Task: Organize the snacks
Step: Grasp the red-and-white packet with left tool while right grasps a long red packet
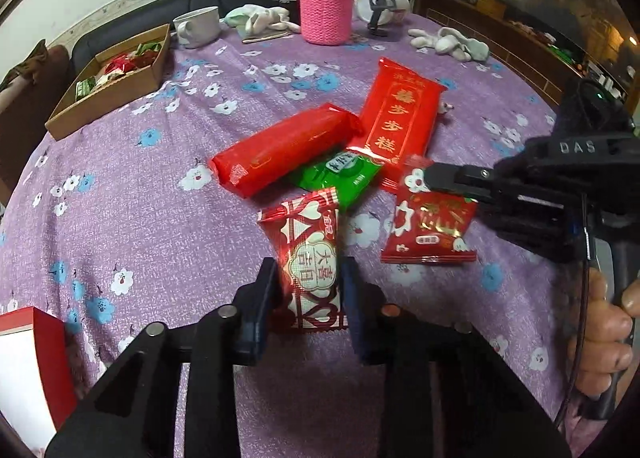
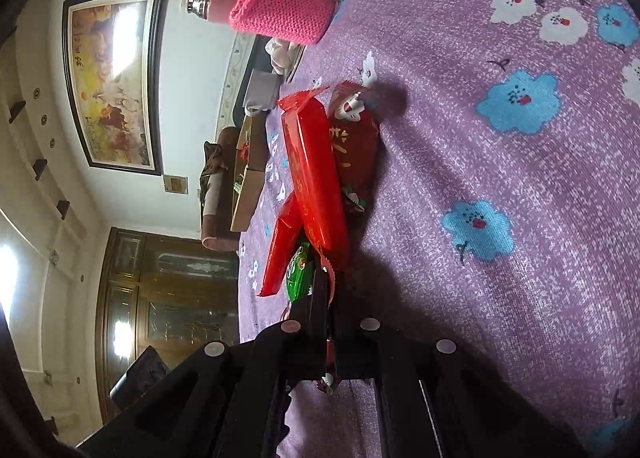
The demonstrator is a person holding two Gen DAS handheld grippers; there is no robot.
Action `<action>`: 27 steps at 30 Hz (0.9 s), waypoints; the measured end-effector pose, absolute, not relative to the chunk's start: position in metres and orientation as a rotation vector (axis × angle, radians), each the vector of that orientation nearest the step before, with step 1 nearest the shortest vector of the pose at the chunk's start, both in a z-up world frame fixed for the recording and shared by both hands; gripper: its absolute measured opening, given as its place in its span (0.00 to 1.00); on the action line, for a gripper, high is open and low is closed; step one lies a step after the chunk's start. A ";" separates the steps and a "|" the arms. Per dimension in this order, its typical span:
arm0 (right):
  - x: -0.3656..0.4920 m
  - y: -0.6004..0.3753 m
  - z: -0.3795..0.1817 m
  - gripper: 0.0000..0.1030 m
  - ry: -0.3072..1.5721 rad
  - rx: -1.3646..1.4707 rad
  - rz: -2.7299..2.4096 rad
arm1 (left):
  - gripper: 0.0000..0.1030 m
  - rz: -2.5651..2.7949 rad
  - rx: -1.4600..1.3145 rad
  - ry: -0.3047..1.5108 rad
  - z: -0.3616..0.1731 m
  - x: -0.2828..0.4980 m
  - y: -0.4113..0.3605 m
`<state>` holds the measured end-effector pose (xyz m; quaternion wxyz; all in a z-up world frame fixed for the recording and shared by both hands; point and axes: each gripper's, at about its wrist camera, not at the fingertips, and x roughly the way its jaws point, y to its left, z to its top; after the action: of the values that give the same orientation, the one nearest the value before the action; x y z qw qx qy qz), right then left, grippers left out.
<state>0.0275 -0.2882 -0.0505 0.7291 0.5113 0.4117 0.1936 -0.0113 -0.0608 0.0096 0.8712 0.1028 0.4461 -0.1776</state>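
**Both grippers on packets at the snack pile**

The purple cloth (image 1: pixel 132 178) lay bare across the left and lower left of the left wrist view, the widest open room, reaching up to the cardboard tray (image 1: pixel 108 94) at the upper left, partly filled with snacks. A red box (image 1: pixel 32 362) was cut off at the lower left edge. Along the top stood a mug (image 1: pixel 198 26) and a flask (image 1: pixel 326 6) in a pink sleeve.

The green packet (image 1: pixel 340 176) sat mostly hidden under the red bar (image 1: pixel 280 148) and the long red pack (image 1: pixel 400 118) at the centre. In the right wrist view the scene was turned on its side, and the packet between my fingers showed only as a thin red edge.

My left gripper (image 1: pixel 310 282) was pinching the heart packet (image 1: pixel 310 258) at lower centre, fingers pressed on both its sides. My right gripper (image 1: pixel 430 178) came in from the right, jaws nearly together on the top edge of the small red packet (image 1: pixel 430 230), which lay just right of the heart packet.
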 end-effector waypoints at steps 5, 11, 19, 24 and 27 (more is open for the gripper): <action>0.029 -0.280 -0.049 0.02 0.920 1.120 0.471 | 0.20 -0.366 0.168 0.918 0.012 -0.017 -0.054; 0.028 -0.274 -0.036 0.02 0.867 1.110 0.542 | 0.20 -0.366 0.100 0.882 0.025 -0.034 -0.042; 0.028 -0.265 -0.020 0.02 0.814 1.069 0.619 | 0.20 -0.317 0.098 0.818 0.039 -0.064 -0.030; 0.026 -0.261 -0.012 0.02 0.788 1.036 0.632 | 0.20 -0.269 0.126 0.761 0.052 -0.078 -0.022; 0.026 -0.259 -0.010 0.02 0.780 1.022 0.619 | 0.20 -0.241 0.138 0.717 0.062 -0.086 -0.016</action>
<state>0.0259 -0.2593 -0.0099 0.7560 0.4688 0.3579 0.2839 -0.0864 -0.0162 0.0620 0.9270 0.0672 0.3499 -0.1176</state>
